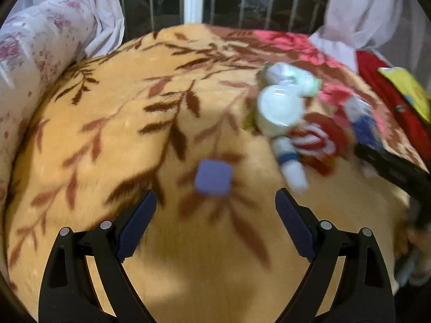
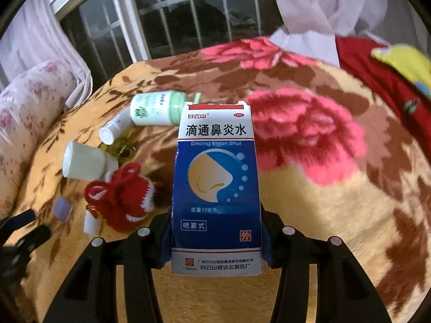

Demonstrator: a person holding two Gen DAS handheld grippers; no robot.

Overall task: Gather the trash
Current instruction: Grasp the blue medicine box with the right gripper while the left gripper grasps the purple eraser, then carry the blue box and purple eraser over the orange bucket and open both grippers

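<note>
Right wrist view first: my right gripper point(image 2: 216, 231) is clamped on a blue and white medicine box point(image 2: 216, 185), which stands upright between the pads, printed face toward the camera, held above the floral blanket point(image 2: 309, 188). Left of the box, toward the blanket's left edge, I see the rest of the litter lying close together: a pale green bottle point(image 2: 155, 109) on its side, a white tube point(image 2: 114, 129) touching it, a white jar point(image 2: 84, 161) also tipped over, a red knitted pouch point(image 2: 121, 196) just below the jar, and a small lilac block point(image 2: 62, 209) beside the pouch. A flowered pillow point(image 2: 29, 113) lies along the left edge.

On the left wrist view, my left gripper point(image 1: 215, 216) is spread wide with nothing between the fingers, hovering over the blanket point(image 1: 121, 134). The lilac block point(image 1: 213, 177) sits just ahead of the fingertips, apart from them. This view is smeared, so the cluster at right is probably the same jar point(image 1: 278, 110) and pouch point(image 1: 317, 141).
</note>
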